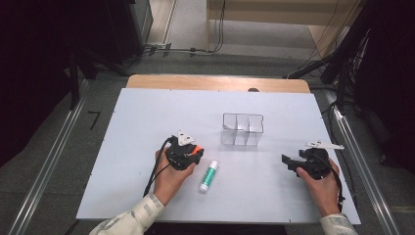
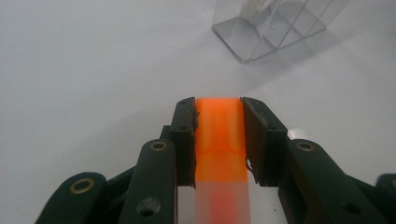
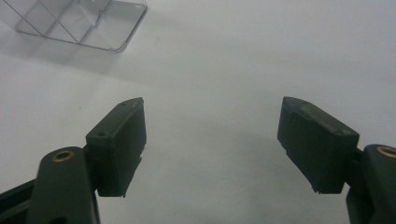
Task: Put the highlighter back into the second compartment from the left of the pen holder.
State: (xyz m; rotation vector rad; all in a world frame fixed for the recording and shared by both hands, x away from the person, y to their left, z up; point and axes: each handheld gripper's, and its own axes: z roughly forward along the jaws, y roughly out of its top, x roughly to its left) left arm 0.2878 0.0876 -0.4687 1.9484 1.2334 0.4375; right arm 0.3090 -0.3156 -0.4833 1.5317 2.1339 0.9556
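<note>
Currently, your left gripper (image 2: pixel 219 135) clenched the orange-and-translucent rectangular plastic block (image 2: pixel 220 140); your right gripper (image 3: pixel 212 149) stood released. Tilting risked the block slipping before reaching the clear compartmented box (image 1: pixel 242 129).

From above, the left gripper (image 1: pixel 188 152) is bunched under its grey plate and the hand, so its fingers and most of the orange block (image 1: pixel 197 149) between them are hidden; just a sliver of orange peeks out. In the left gripper view the orange block (image 2: pixel 220 140) melts into a pale blur toward the bottom edge, and what kind of thing it is I cannot tell. The clear organizer (image 2: pixel 275 25) is cut off by the top edge there, and again at the top left corner of the right gripper view (image 3: pixel 79 21). The print on the green-and-white tube (image 1: pixel 209 176) on the desk (image 1: pixel 147 122) is too small to read
</note>
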